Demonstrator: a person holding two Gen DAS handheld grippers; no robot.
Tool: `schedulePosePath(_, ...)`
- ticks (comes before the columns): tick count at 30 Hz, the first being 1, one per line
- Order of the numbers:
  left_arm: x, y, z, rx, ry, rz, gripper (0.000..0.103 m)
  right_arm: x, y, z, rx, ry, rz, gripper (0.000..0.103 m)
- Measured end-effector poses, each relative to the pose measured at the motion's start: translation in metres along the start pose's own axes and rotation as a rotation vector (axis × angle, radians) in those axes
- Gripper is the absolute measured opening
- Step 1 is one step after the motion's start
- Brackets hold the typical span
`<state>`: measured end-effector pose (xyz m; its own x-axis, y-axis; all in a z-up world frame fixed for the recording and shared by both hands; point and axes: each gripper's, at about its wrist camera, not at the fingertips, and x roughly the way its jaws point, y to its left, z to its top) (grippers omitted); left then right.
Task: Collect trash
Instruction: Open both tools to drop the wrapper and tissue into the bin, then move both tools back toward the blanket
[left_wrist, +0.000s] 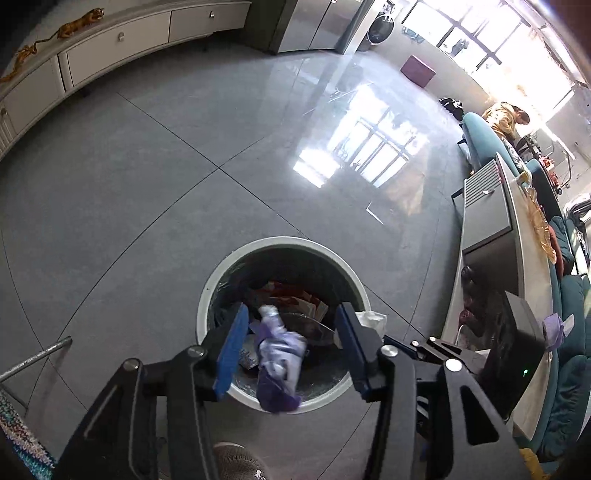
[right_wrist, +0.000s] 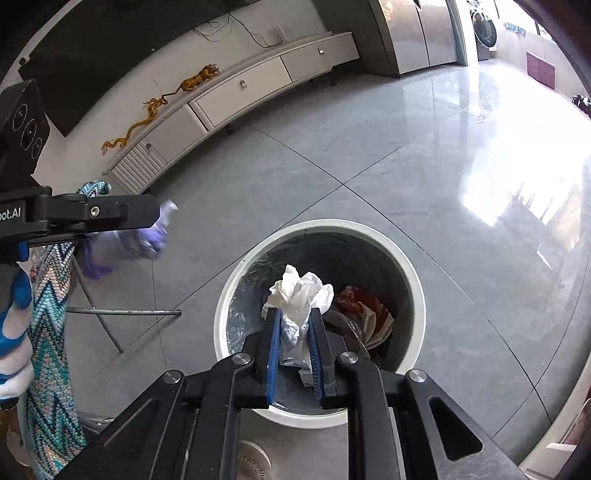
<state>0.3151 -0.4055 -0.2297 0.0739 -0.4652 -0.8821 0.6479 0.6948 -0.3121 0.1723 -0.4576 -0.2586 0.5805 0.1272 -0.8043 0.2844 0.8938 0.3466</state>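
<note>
Both tongs hang over the white trash bin (left_wrist: 218, 273) on the grey floor (left_wrist: 147, 177).

Left tongs (left_wrist: 291, 338) are spread, and the purple and white crumpled wrapper (left_wrist: 277, 363) sits between the blue pads (left_wrist: 232, 350) without touching either one that I can see, just above the near rim of the bin. Right tongs (right_wrist: 295, 339) are pinching a white crumpled tissue (right_wrist: 301, 291), which sticks out past the tips, above the open mouth of the bin where red and brown wrappers (right_wrist: 364, 314) already lie. A gloved hand (right_wrist: 14, 332) holds the left tool, beside a zigzag-pattern cloth (right_wrist: 51, 369).
</note>
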Motion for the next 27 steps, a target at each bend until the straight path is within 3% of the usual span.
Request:
schedulePosePath(5,0.005,0.002,0.004,-0.016,-0.002,-0.015,0.050,0.015,-0.006,-0.003,0.014,0.023,-0.025,0.032)
schedulePosePath(7,-0.001,0.001,0.005,-0.010,-0.024,-0.011,0.050,0.015,-0.007,-0.004,0.018,0.024,-0.032,0.042)
schedulePosePath(18,-0.086,-0.009,-0.012,0.017,-0.205,-0.024,0.050,-0.024,0.008,0.005,0.017,-0.061,-0.071,0.056)
schedulePosePath(27,-0.178,-0.011,-0.043,0.060,-0.309,0.030,0.050,-0.087,0.045,0.010,-0.020,-0.172,-0.090,0.063)
